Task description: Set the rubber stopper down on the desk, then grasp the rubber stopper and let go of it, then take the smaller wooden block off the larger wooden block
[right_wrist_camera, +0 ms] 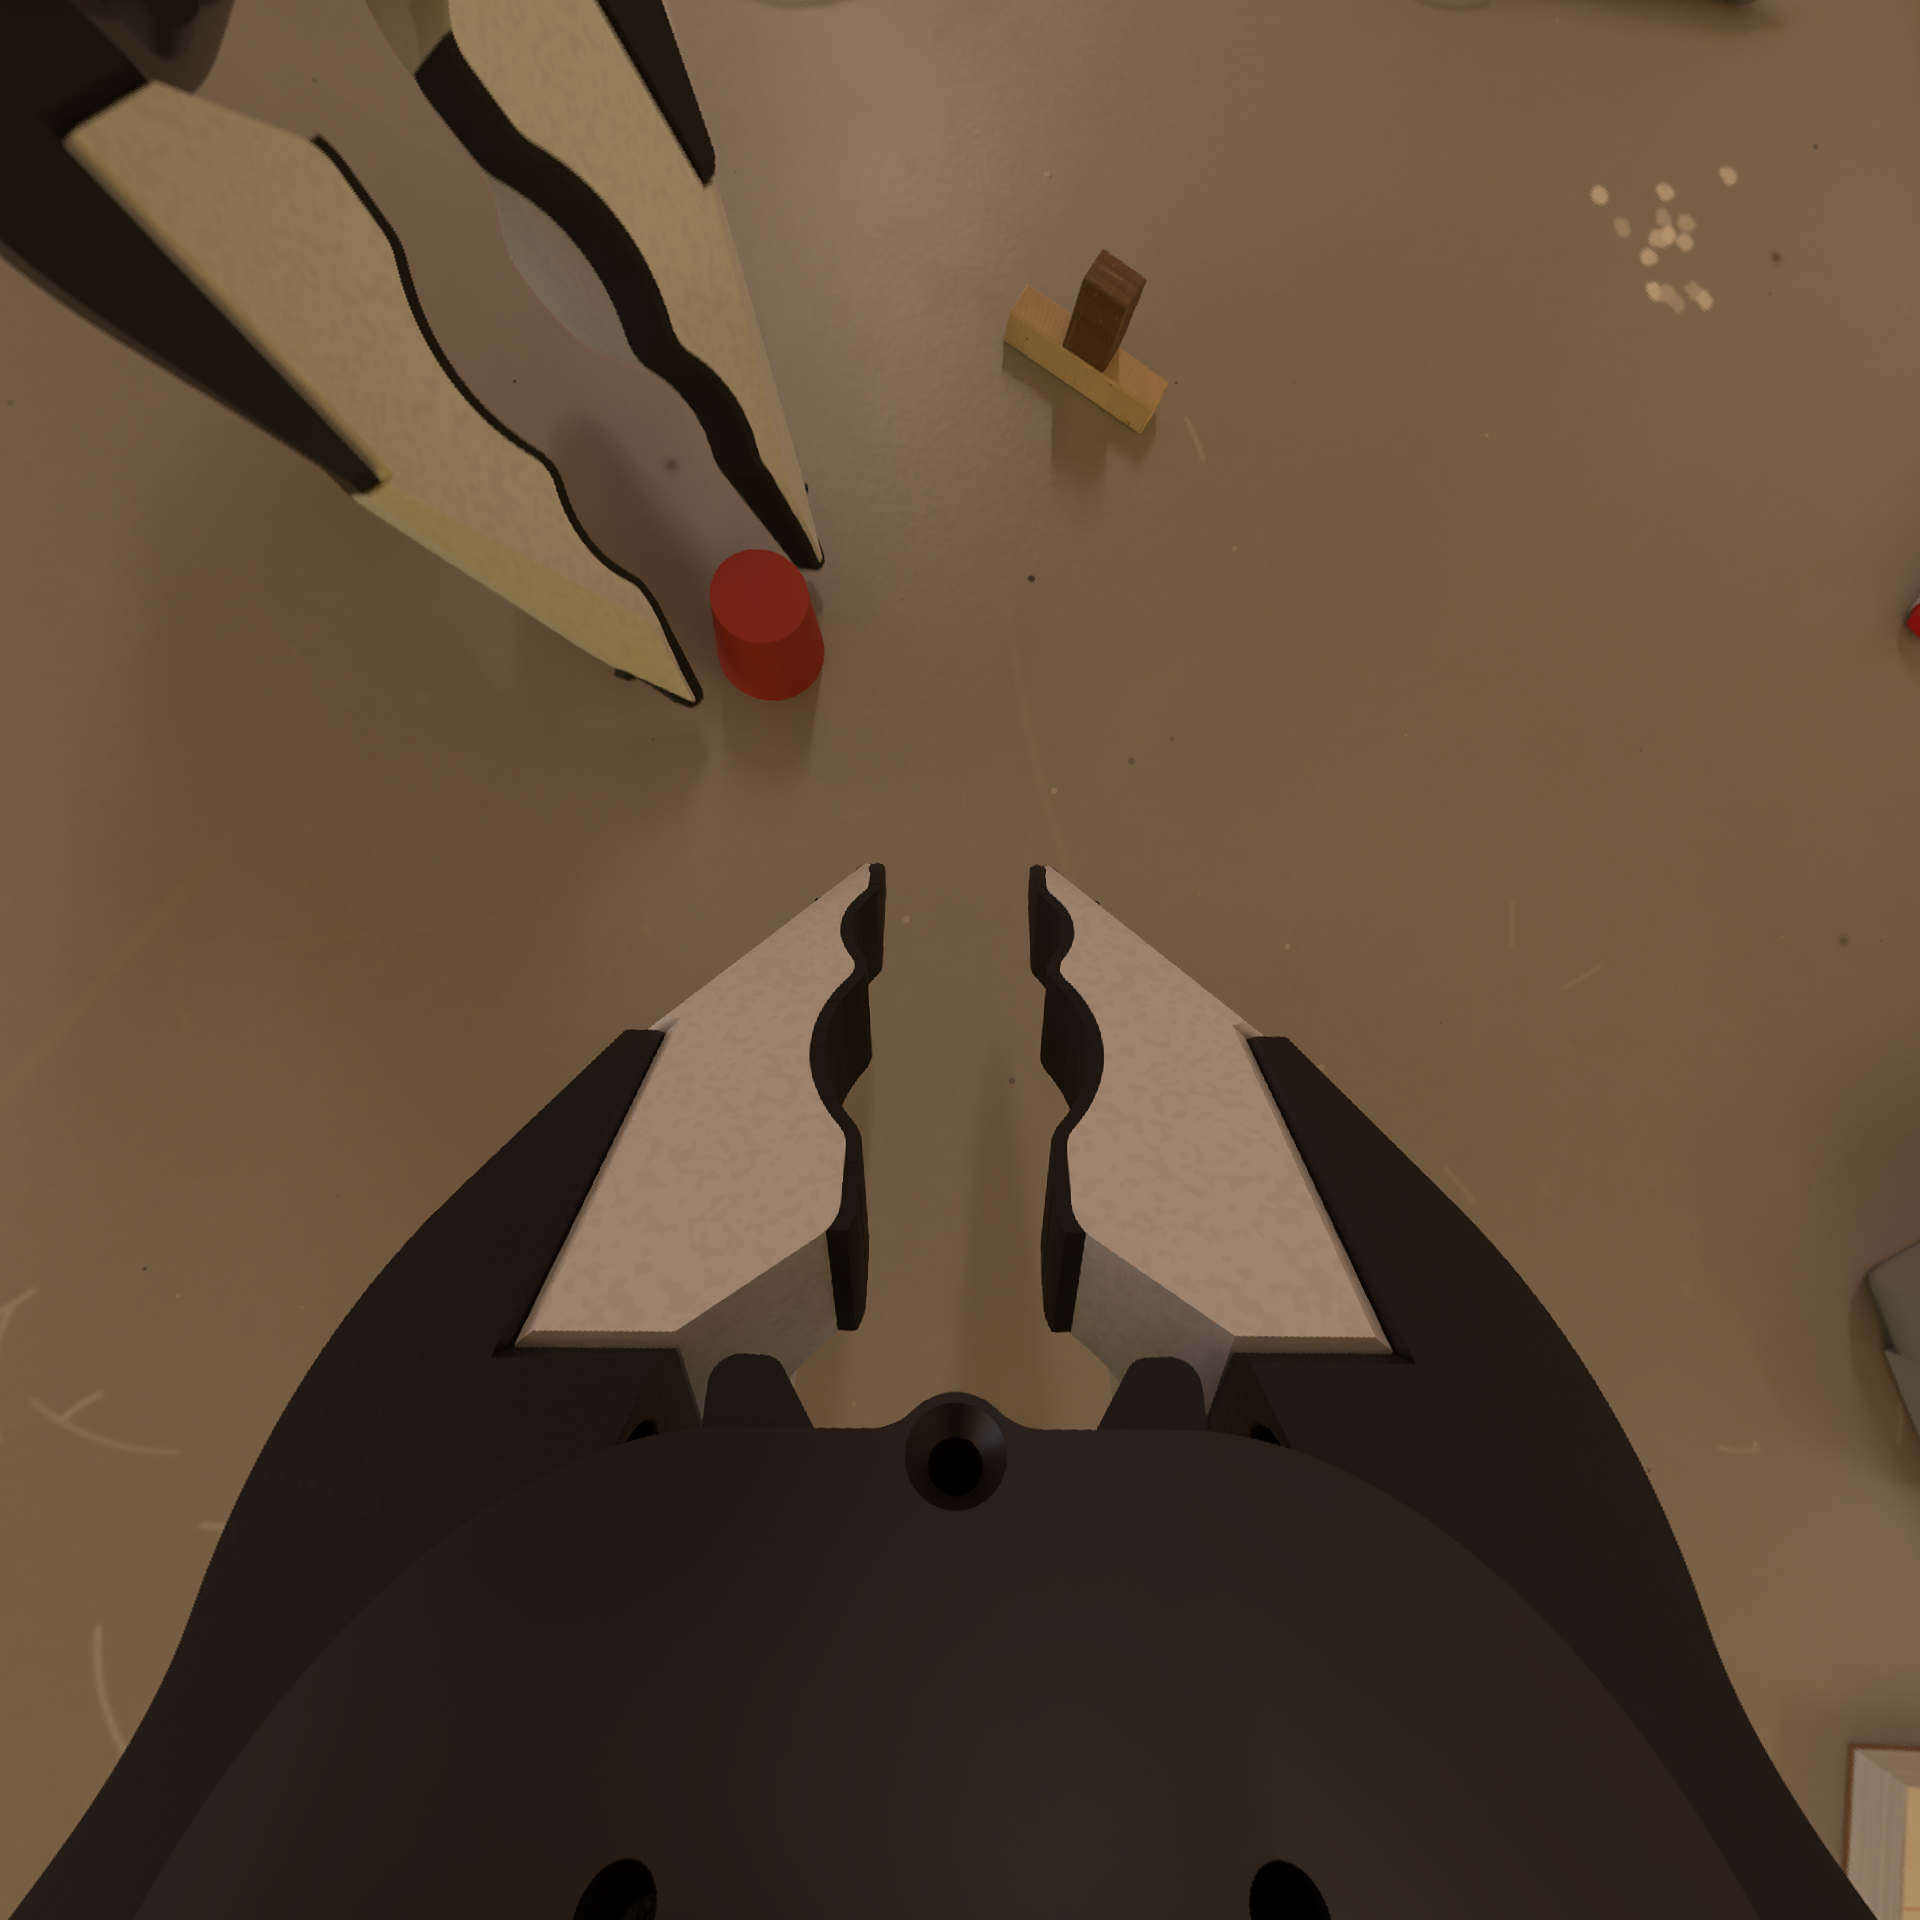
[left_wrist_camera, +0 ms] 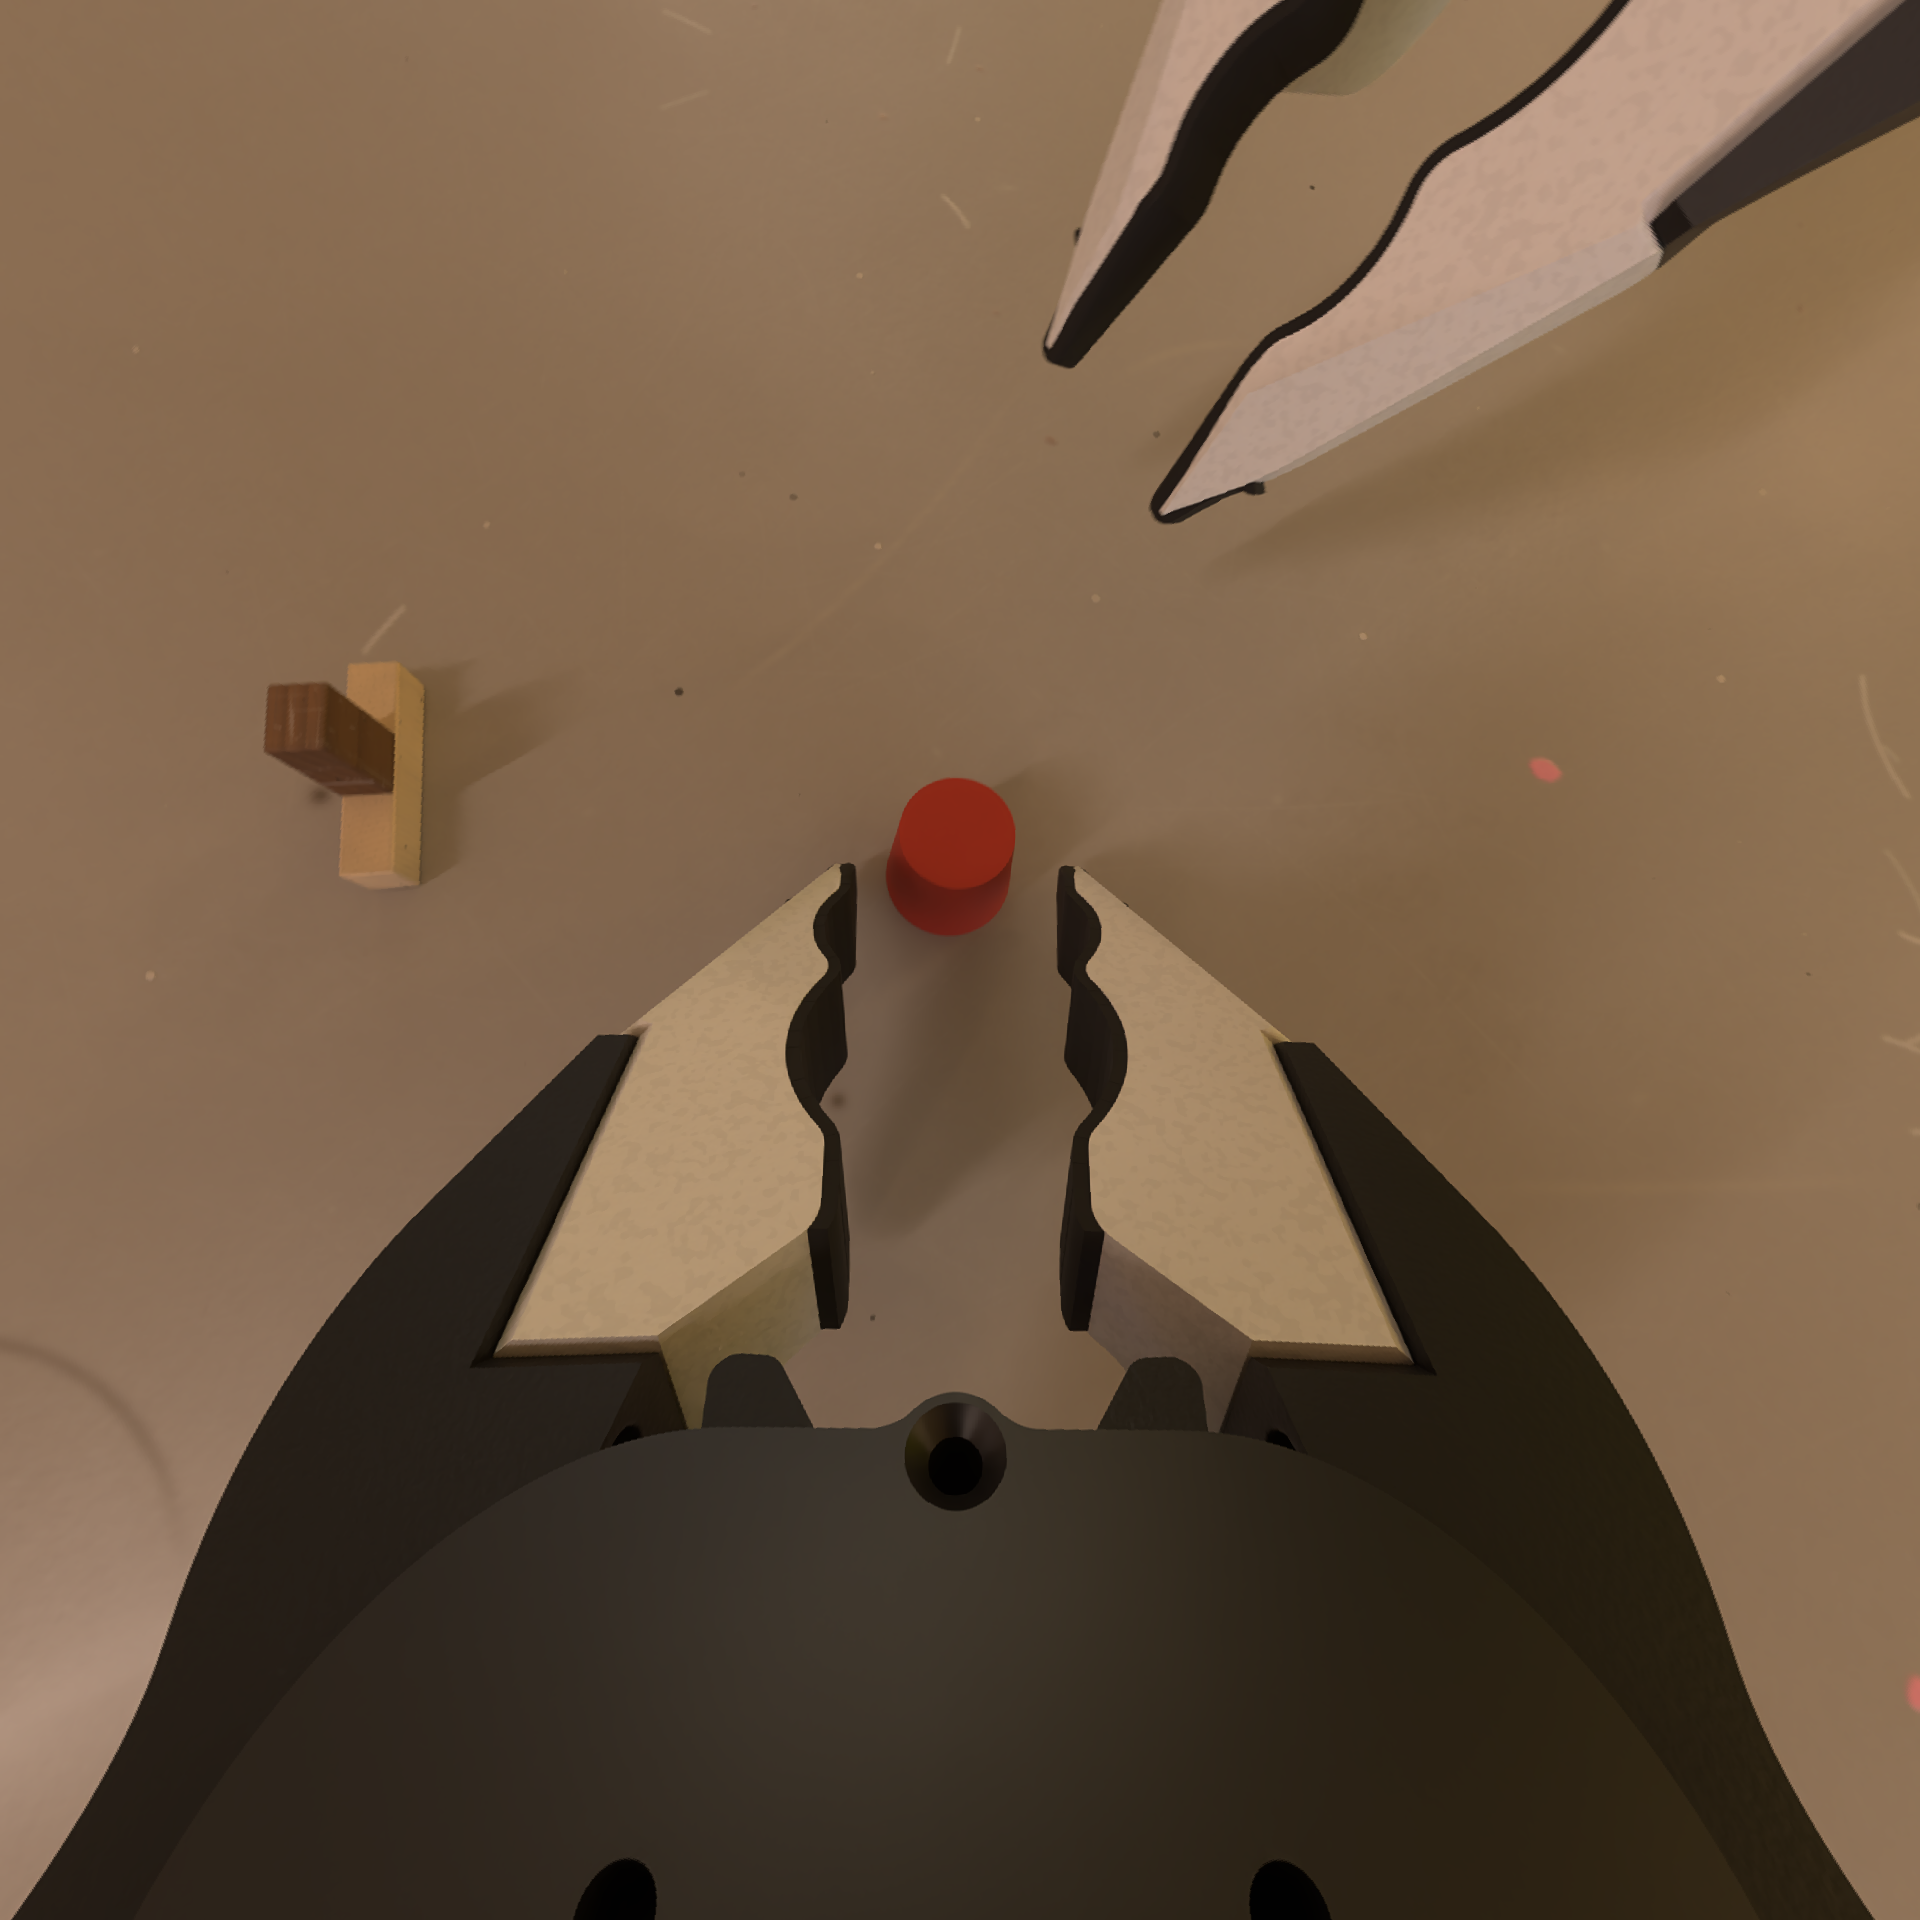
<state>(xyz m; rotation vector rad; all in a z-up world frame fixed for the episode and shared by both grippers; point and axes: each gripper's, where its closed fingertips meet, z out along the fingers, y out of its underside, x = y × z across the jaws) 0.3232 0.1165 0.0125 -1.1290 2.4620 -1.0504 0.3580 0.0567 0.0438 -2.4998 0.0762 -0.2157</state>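
The red rubber stopper stands upright on the tan desk. My left gripper is open, with the stopper at its fingertips and a small gap on each side. In the right wrist view the stopper sits just off the left gripper's two tips. My right gripper is open and empty above bare desk, short of the stopper; it also shows in the left wrist view. The smaller dark wooden block rests across the larger pale wooden block, away from both grippers.
At the right edge of the right wrist view are a red thing, a grey object and a white-edged flat thing. Pale specks dot the desk beyond the blocks.
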